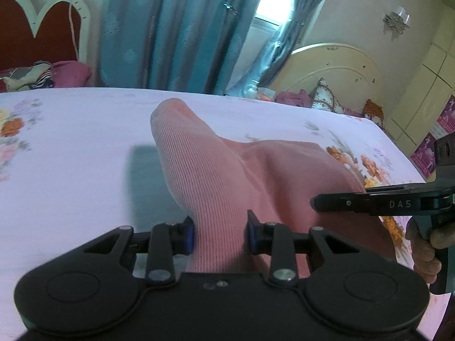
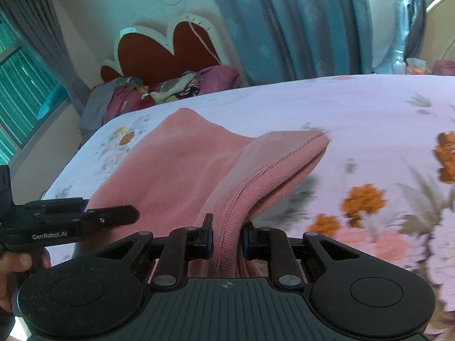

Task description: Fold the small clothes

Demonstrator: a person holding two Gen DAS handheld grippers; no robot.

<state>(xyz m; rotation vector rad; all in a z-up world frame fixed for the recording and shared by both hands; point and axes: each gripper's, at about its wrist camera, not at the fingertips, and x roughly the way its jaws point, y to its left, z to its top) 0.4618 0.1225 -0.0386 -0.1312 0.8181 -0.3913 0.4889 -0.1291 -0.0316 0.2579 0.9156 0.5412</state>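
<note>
A pink knitted garment (image 1: 199, 164) is lifted off the flowered bed sheet (image 1: 71, 142), and its far part still drapes toward the bed. My left gripper (image 1: 220, 233) is shut on one bunched edge of it, the blue pads pressing the knit from both sides. The right gripper (image 2: 227, 240) is shut on another ribbed edge of the same garment (image 2: 176, 164). Each tool shows side-on in the other's view: the right one's fingers (image 1: 341, 203) at the right, the left one's fingers (image 2: 113, 213) at the left, both beside the cloth.
The bed sheet (image 2: 355, 108) spreads wide around the garment. Behind the bed hang teal curtains (image 1: 170, 28). A red heart-shaped headboard (image 2: 170, 54) has piled bedding (image 2: 182, 85) below it. A cream headboard (image 1: 335, 68) stands at the back right. A hand (image 1: 426, 250) grips the right tool's handle.
</note>
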